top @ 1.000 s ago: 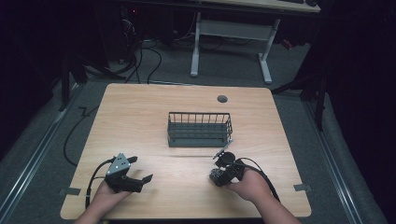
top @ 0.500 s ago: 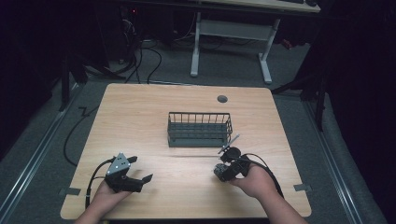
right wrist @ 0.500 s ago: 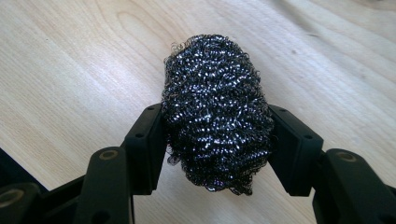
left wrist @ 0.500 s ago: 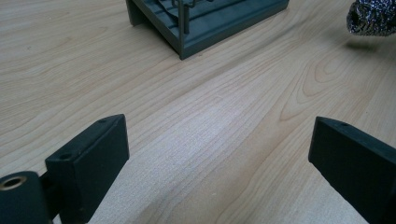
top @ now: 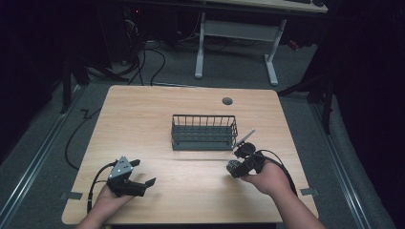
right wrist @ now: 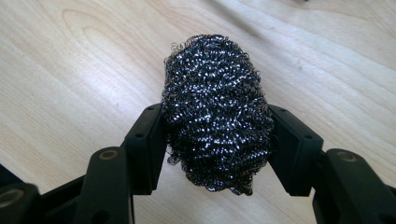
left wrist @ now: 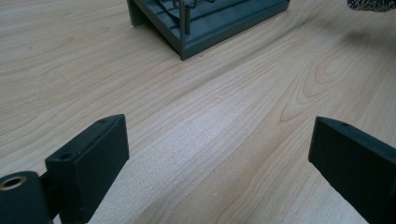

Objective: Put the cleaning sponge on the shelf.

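Scourer (right wrist: 217, 112): clamped in right gripper (top: 240, 163), beside basket (top: 204, 132), not yet in.
Left gripper (top: 138, 174): jaws spread, idle.

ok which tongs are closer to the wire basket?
Right. The right tongs, shut on a steel scourer, sit just off the basket's near right corner. The left tongs, open and empty, are farther back toward the table's near left.

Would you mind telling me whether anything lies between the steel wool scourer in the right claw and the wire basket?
Nothing visible does: bare table separates the scourer in the right claw from the basket.
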A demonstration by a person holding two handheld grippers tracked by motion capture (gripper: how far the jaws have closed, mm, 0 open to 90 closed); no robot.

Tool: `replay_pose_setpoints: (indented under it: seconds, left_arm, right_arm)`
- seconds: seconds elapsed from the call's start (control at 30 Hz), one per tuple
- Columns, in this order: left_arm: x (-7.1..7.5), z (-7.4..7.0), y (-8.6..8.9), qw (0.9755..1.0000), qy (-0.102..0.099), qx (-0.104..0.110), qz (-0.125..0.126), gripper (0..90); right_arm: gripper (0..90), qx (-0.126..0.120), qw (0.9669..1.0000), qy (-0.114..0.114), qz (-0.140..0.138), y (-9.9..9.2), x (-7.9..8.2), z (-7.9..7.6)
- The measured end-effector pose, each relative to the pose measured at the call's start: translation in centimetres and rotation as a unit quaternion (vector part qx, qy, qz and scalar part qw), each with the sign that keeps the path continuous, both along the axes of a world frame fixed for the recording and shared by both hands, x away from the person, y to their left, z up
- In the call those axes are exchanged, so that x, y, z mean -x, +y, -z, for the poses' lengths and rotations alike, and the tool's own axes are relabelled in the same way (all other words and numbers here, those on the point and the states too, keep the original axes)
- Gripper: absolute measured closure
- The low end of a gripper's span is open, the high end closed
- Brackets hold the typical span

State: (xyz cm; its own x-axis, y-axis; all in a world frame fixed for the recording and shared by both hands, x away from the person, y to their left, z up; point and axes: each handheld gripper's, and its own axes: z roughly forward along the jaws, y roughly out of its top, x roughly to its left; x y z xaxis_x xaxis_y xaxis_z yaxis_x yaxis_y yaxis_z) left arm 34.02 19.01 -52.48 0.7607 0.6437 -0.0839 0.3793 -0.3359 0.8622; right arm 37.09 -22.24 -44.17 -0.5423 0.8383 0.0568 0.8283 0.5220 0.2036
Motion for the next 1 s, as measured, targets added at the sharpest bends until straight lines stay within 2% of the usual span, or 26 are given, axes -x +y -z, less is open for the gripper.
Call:
replay_pose_setpoints:
  seconds: [0.3, 0.5, 0.7, 0.8, 0.83, 1.0]
  left_arm:
    - [0.0, 0.0, 0.0, 1.0000, 0.001, -0.001, 0.001, 5.8]
    - [0.1, 0.0, -0.1, 1.0000, 0.001, 0.001, 0.001, 5.7]
    - [0.1, -0.1, 0.1, 1.0000, -0.001, 0.009, -0.002, 5.7]
    - [0.1, -0.1, 0.1, 0.9999, 0.001, 0.011, -0.004, 5.7]
    - [0.1, -0.1, 0.2, 0.9999, 0.001, 0.011, -0.004, 5.7]
    - [0.1, 0.0, 0.1, 0.9999, 0.003, 0.012, -0.003, 5.7]
  right_arm:
    - [42.7, 0.000, 0.9998, -0.003, 0.020, -1.4, -0.7, -0.6]
    - [42.7, -0.008, 0.9995, -0.008, 0.028, -1.7, -1.3, -2.3]
    - [42.7, -0.015, 0.9993, -0.012, 0.032, -1.3, -2.3, -4.5]
    - [42.7, -0.013, 0.9990, -0.012, 0.041, -1.0, -2.8, -5.2]
    - [42.7, -0.014, 0.9992, -0.014, 0.033, -1.0, -3.0, -5.4]
    - [42.7, -0.017, 0.9992, -0.015, 0.034, -0.3, -4.1, -6.2]
